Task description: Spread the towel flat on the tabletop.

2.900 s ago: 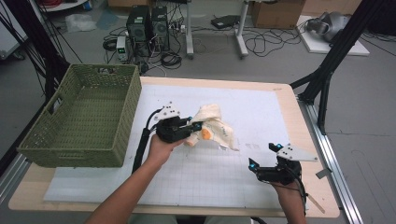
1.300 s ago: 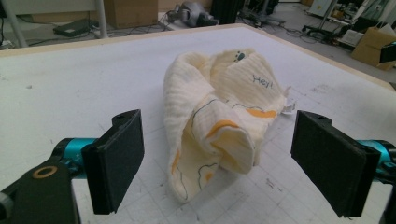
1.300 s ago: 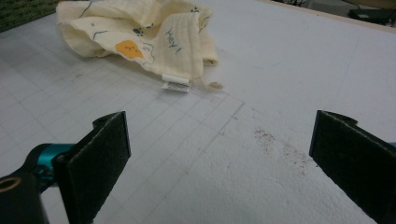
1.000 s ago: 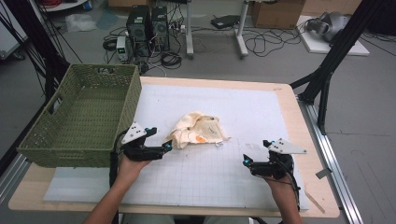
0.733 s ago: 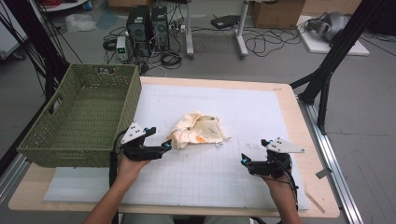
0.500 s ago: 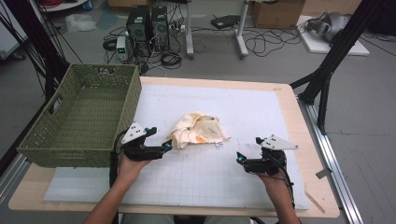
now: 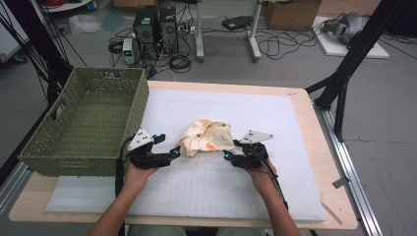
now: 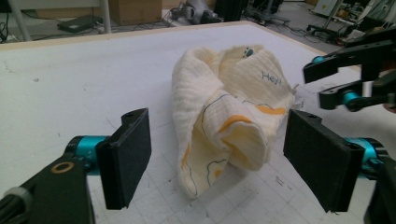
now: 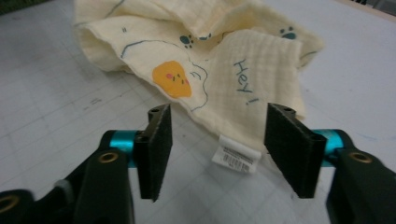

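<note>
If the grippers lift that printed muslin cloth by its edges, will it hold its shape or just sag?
The muslin cloth lies crumpled in soft folds, so it will likely sag and unfurl. Its thin weave suggests it is light. A pinch near the care label may lift just one layer.

Place: a robotics lab or test room, not a home.
Floor: bare grey concrete, strewn with loose black cables [image 7: 275,46].
Machines: two desktop computer towers [image 7: 157,24] standing on the floor beyond the surface, a small box with plugs beside them.
Frame: black metal struts [image 7: 349,59] rising at the right, more at the left edge.
Work surface: a pale wooden surface [image 7: 314,128] covered by a white gridded mat [image 7: 206,191].
Storage: cardboard boxes [image 7: 290,12] against the far side, desk legs [image 7: 253,29] nearby.
</note>
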Available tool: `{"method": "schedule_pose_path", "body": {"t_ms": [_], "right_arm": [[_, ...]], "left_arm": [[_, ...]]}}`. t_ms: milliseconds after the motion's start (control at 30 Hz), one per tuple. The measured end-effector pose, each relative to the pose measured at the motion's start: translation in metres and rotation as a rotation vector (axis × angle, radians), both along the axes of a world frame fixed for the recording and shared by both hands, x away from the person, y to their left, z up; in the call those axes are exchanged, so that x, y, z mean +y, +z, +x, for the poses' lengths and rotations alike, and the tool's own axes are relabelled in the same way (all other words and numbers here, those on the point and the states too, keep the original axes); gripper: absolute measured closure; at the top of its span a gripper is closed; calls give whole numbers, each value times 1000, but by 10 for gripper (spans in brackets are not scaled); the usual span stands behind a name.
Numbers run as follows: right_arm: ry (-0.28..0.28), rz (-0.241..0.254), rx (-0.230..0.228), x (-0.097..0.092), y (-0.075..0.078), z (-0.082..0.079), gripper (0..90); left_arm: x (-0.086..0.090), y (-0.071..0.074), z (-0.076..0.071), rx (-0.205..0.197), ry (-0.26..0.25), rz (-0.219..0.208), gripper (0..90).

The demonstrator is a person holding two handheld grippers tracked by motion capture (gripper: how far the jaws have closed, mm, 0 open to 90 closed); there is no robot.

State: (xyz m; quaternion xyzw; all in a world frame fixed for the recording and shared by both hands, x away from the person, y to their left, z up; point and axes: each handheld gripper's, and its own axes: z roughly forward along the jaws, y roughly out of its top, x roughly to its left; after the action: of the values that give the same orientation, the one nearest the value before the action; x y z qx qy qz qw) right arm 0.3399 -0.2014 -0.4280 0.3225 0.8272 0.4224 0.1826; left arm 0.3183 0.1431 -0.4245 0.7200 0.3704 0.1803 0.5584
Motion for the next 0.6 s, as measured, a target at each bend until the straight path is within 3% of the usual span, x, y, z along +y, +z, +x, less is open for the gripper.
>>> {"method": "schedule_pose_path", "body": {"t_ms": [67,133,167,233,267,333,433,567,600], "right_arm": [[-3,-17,2,5,-3,4,484],[-15,-79,29,16,-12,16,560],[-15,-79,29,16,-12,16,560],[-11,-103,69,19,-19,23,676],[-11,-103,69,19,-19,23,676],[17,-92,84,17,-18,23,857],[47,-73,121,13,-16,18,869],[86,-79,119,7,-11,6,869],[105,-69,113,1,-8,-3,869]], "left_arm": [[0,0,0,4,-5,-2,267],[0,-1,0,7,-14,1,287],[0,-1,0,7,-14,1,295],[0,-1,1,8,-16,-2,308],[0,-1,1,8,-19,-1,308],[0,-2,1,10,-17,-1,331],[2,-2,2,12,-14,-1,334],[4,-2,2,16,-5,-2,337],[4,-3,3,18,1,-2,337]]}}
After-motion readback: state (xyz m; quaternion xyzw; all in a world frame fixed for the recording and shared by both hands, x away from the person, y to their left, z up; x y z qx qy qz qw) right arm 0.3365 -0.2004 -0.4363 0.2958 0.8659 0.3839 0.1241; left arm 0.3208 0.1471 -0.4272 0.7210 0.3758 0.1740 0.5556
